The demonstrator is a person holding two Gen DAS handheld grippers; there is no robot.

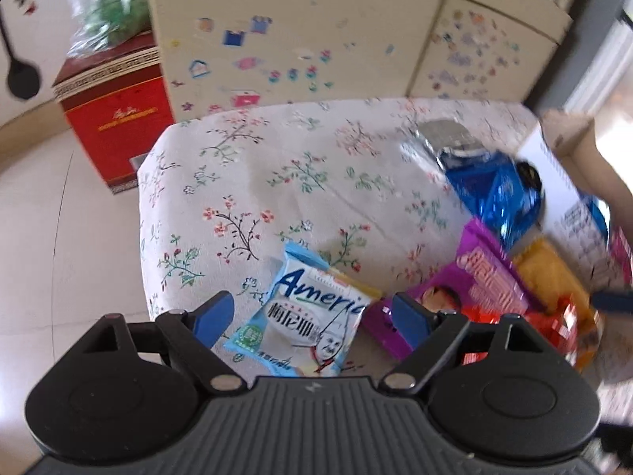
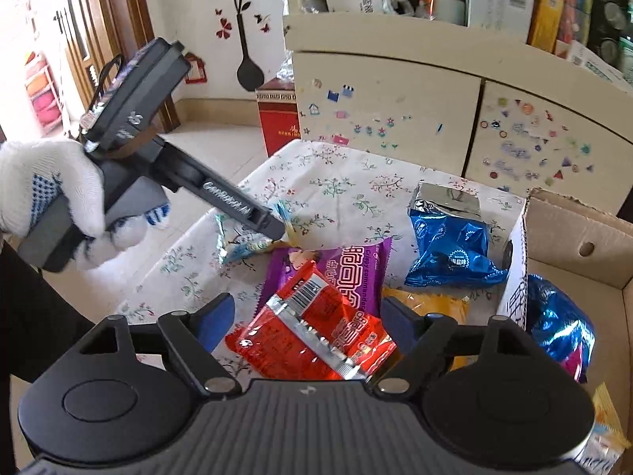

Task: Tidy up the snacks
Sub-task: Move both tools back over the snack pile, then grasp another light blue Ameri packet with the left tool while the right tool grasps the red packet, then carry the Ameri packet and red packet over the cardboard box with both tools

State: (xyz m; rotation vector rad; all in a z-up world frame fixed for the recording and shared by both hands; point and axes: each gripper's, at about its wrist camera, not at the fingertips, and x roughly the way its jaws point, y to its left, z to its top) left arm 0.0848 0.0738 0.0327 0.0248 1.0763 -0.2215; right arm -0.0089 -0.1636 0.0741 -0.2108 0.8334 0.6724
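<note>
The cardboard box [image 2: 573,237] already holds a blue foil bag [image 2: 561,324]. Beside it on the tabletop [image 1: 277,150], several packets wait: blue [image 2: 451,249], purple [image 2: 316,261], orange [image 2: 431,306], red [image 2: 312,328], pale blue [image 1: 304,316]. The left claw [image 1: 312,312] and right claw [image 2: 304,316] both stand wide, empty.

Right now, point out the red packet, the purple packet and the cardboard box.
red packet [image 2: 312,336], right wrist view, middle of the wrapper.
purple packet [image 2: 356,261], right wrist view, upper printed face.
cardboard box [image 2: 585,233], right wrist view, far flap.
</note>
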